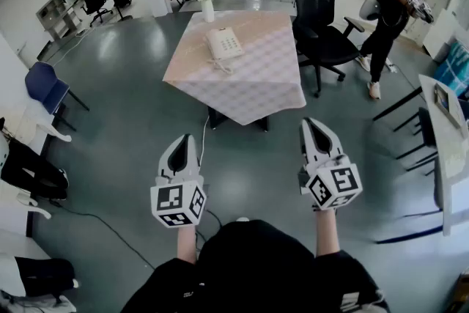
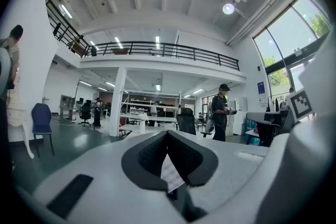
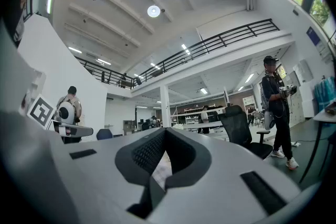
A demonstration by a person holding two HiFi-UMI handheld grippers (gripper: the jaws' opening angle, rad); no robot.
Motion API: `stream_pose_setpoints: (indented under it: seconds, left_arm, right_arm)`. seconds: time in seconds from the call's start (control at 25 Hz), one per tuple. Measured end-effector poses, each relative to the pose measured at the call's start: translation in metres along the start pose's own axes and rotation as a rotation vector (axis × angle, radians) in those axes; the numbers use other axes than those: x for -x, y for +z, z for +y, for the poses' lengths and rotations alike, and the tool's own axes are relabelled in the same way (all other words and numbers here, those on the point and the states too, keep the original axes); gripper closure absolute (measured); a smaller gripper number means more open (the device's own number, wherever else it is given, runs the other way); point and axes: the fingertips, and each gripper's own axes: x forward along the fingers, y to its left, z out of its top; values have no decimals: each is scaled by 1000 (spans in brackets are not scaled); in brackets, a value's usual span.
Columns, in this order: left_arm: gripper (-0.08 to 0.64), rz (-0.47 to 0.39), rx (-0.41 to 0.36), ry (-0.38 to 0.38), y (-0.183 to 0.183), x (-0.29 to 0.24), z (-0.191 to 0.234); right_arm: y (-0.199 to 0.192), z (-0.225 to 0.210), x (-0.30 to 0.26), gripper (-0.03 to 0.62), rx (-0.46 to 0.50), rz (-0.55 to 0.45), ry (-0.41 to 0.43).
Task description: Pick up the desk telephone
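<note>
White boxy desk telephone (image 1: pixel 223 42) lies upper centre on checked cloth table (image 1: pixel 249 84); left gripper (image 1: pixel 182 150) and right gripper (image 1: pixel 316 133) closed, empty, ribbed black pads.

You have no legible words, brands or numbers here. The cube (image 1: pixel 178 204) on your left gripper (image 1: pixel 185 139) and the cube (image 1: pixel 334 187) on your right gripper (image 1: pixel 307 122) show only black-and-white square markers. A blue wall sign (image 2: pixel 261 88) is too small to read.
</note>
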Motion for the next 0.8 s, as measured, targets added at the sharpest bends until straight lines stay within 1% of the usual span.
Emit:
stream_pose_setpoints:
  seconds: [0.36, 0.6, 0.8]
  left_arm:
    - [560, 6, 3, 3, -3, 1, -15]
    - [560, 10, 6, 14, -5, -4, -25]
    - [560, 12, 1, 33, -7, -5, -29]
  right_arm:
    - [-1, -12, 8, 600, -15, -4, 5]
    - [-3, -25, 6, 600, -39, -7, 10]
    - [-7, -32, 1, 600, -50, -6, 30]
